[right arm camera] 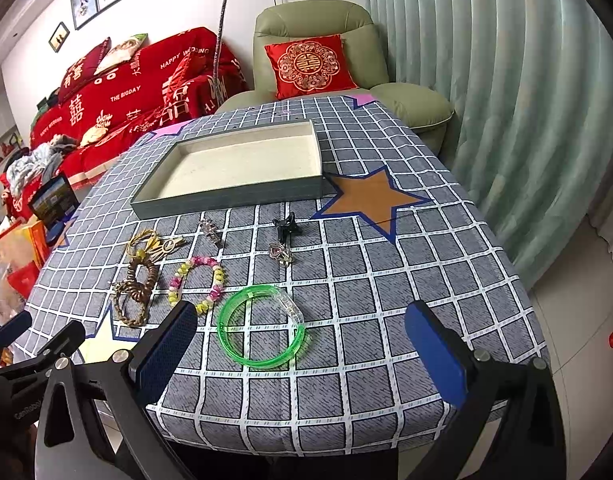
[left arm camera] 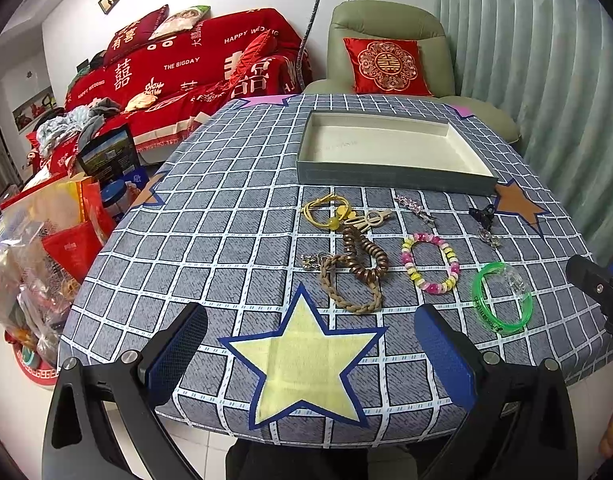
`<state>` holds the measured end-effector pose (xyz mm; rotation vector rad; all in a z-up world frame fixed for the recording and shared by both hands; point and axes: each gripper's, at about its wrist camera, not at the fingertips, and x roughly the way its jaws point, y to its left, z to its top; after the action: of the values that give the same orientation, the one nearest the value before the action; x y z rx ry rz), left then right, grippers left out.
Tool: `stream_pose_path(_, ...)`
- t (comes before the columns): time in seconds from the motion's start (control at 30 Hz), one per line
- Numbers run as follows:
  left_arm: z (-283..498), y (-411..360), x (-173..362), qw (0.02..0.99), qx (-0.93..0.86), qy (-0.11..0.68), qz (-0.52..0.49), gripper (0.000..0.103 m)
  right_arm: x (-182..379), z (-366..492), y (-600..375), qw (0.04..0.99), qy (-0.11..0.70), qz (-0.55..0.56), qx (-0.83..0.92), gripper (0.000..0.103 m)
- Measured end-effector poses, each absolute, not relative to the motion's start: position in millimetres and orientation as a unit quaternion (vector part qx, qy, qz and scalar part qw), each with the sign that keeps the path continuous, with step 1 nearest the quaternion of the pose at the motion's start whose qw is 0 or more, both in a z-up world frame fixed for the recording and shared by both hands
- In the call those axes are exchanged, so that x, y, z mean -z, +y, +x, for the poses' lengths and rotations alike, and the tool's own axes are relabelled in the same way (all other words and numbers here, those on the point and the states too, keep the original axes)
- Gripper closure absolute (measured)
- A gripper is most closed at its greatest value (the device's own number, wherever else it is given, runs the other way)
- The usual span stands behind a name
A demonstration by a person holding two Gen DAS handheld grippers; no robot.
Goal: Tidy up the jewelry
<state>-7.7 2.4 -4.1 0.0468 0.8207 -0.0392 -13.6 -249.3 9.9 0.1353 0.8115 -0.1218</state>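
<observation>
Tongs L [left arm camera: 310, 360] & R [right arm camera: 302, 352] agape, level above table [right arm camera: 426, 280] edge.

Both wrist cameras look forward and down from the near table [left arm camera: 210, 216] edge. The left view sits nearer the yellow star [left arm camera: 306, 364], the right view farther right. Both share the tray [right arm camera: 242, 196] and scattered jewelry [right arm camera: 194, 276].

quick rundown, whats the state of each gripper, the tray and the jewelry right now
left gripper: open, holding nothing
right gripper: open, holding nothing
tray: empty
green bangle: flat on the tablecloth, outside the tray
beaded bracelet: flat on the tablecloth, outside the tray
braided bracelet: on the tablecloth, under the coil tie
</observation>
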Motion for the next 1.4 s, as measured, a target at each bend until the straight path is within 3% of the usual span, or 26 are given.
stream_pose_path(1.4, -9.7, 6.4, 1.8, 0.917, 0.015, 0.399, 0.020, 0.000, -15.8, -15.4, -248.2, 0.918, 0.388, 0.064, 0.057, 0.000)
